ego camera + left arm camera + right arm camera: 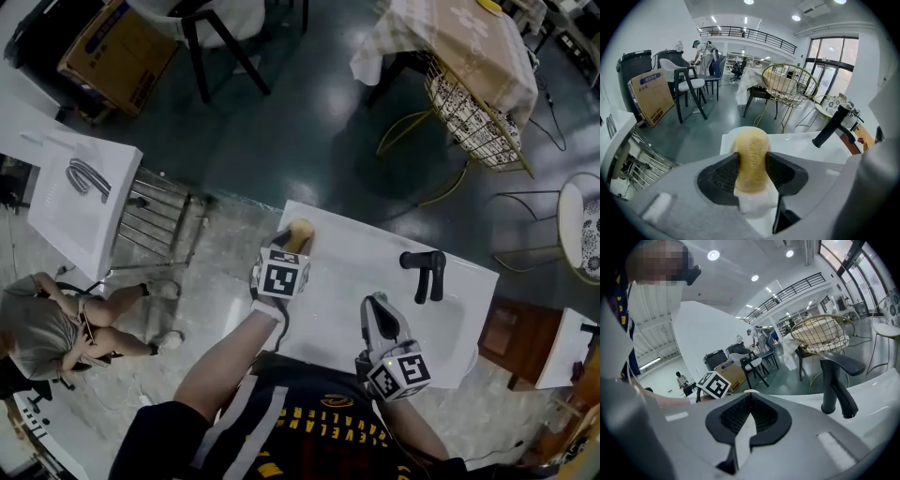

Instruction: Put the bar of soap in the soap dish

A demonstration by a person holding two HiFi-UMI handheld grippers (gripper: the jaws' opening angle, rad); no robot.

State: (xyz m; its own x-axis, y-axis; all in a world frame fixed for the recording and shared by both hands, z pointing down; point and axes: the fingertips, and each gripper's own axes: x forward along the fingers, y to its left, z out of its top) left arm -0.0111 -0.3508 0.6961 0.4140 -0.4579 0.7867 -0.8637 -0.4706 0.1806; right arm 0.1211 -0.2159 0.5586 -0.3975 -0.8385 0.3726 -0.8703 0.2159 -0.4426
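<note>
1. In my left gripper view, the left gripper (751, 165) has its jaws part-way open and clamped on the bar of soap (751, 147). Both dark ribbed pads press flat on its long sides.
2. The bar stands on end between the pads. Its yellow top sticks out past the jaw tips, and some embossed lettering faces the camera (too soft for me to read).
3. From the head view, the soap sits at the far left corner of the white basin (361, 258), with the left gripper's marker cube (283, 276) just below it.
4. A pale rounded edge (738, 135) shows right behind the top of the soap. I can't tell whether that is the soap dish or part of the bar itself.
5. In its own view, the right gripper (751, 394) has its jaws closed, with the tips meeting and nothing between them.
6. That gripper hovers over the near edge of the basin, well apart from the soap. It points towards the black tap (836, 385), which stands to its right and which it does not touch.
7. The right gripper view also shows the left gripper's marker cube off to the left, beyond the closed tips.
</note>
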